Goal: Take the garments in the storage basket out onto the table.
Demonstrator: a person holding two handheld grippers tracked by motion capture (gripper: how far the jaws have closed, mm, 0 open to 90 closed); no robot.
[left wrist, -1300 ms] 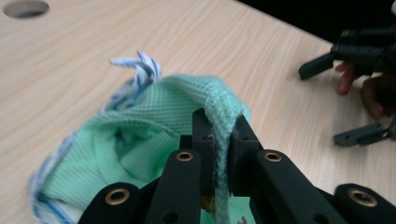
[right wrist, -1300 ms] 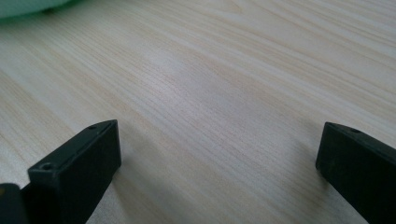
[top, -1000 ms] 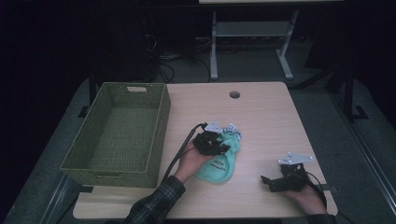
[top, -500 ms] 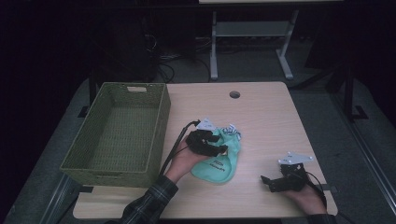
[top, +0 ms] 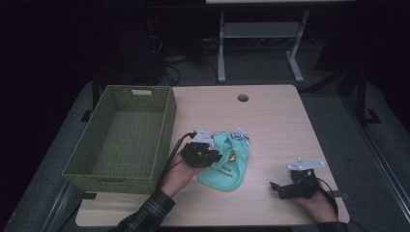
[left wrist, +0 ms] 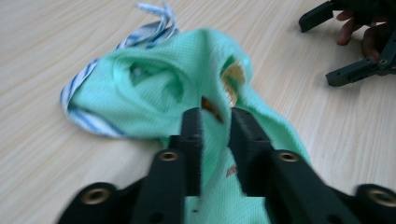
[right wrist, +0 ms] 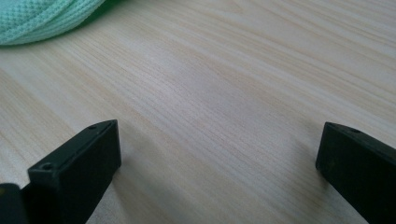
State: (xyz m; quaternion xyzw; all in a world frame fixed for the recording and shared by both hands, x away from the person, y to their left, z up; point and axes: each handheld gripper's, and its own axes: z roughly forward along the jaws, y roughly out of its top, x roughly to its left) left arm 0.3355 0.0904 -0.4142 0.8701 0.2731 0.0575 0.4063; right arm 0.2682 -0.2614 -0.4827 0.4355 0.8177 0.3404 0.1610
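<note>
While the mint-green garment lies crumpled near the middle of the desk, the left hand-held gripper pinches a fold of it

Its jaws have just been closing and now stand narrow, with green cloth between them. The garment sits just right of the woven basket, its striped trim toward the far side. The right hand-held gripper rests on the desk at the near right, well apart from the garment, jaws spread wide over bare wood
</note>
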